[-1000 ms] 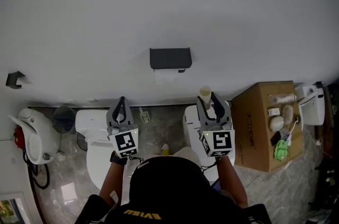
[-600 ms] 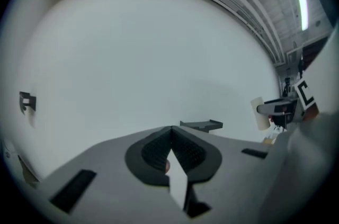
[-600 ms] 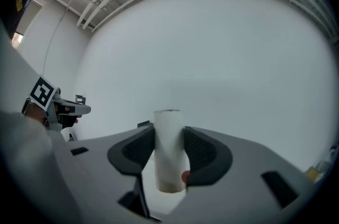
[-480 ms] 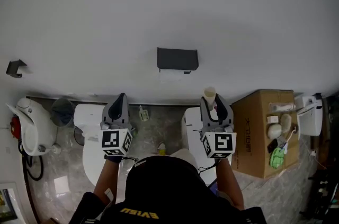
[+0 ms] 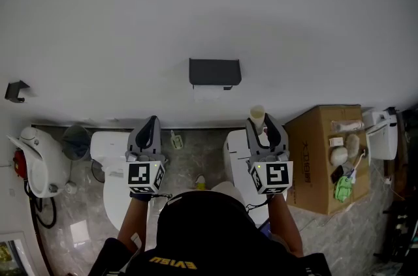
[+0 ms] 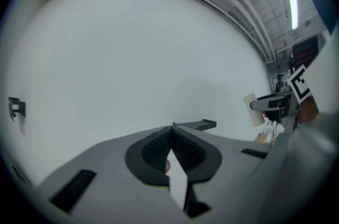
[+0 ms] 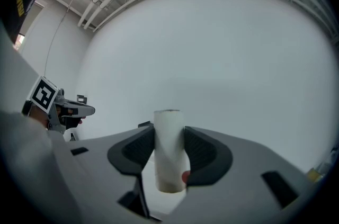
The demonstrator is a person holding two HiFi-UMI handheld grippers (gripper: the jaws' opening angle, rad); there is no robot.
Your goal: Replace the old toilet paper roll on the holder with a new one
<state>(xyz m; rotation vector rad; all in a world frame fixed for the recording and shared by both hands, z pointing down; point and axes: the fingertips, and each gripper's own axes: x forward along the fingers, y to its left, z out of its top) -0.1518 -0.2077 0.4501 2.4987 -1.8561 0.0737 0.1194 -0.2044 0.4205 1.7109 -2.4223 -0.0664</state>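
Rolled slightly since a second ago: left tool, jaws shut, empty. Unmoved: right tool, clamped on cardboard core, below and right of holder.

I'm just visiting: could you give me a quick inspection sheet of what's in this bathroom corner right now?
Surface: white wall, grey floor.
Job's things: black holder on the wall, paper hanging beneath; pale tube.
Clutter: cardboard box with small items on top.
Grippers: left hand-held gripper shut, empty; right hand-held gripper shut on the pale tube.
Cables: dark cord on the floor.
Surroundings: white toilet, grey bin.
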